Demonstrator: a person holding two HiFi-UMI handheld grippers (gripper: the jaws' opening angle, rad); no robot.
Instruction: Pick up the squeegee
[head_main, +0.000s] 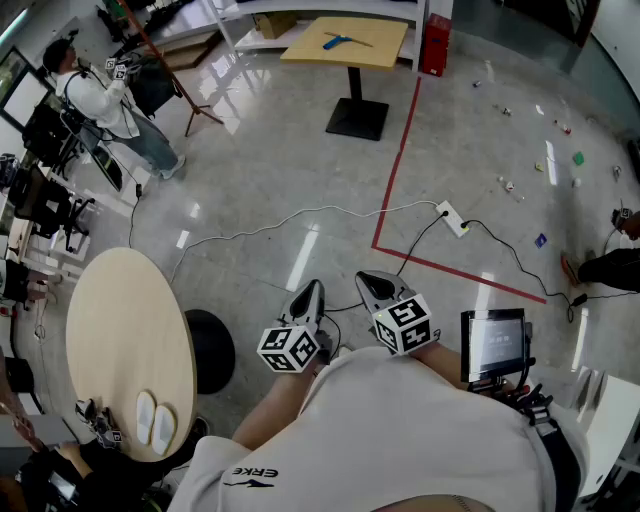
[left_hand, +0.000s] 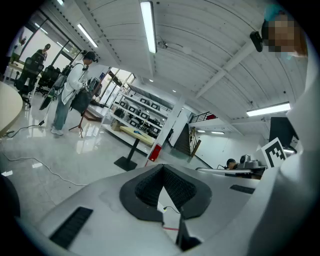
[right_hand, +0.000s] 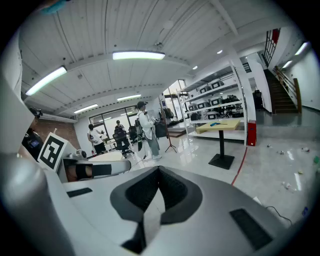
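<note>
Left gripper (head_main: 314, 287) and right gripper (head_main: 366, 279), both closed, empty; squeegee (head_main: 339, 41) well apart on far table (head_main: 386, 47)

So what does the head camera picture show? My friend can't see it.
Two shut grippers, the left gripper and the right gripper, are held side by side above a shiny grey floor. Far ahead, a blue squeegee lies on a square yellow table. A round table stands at the left.
</note>
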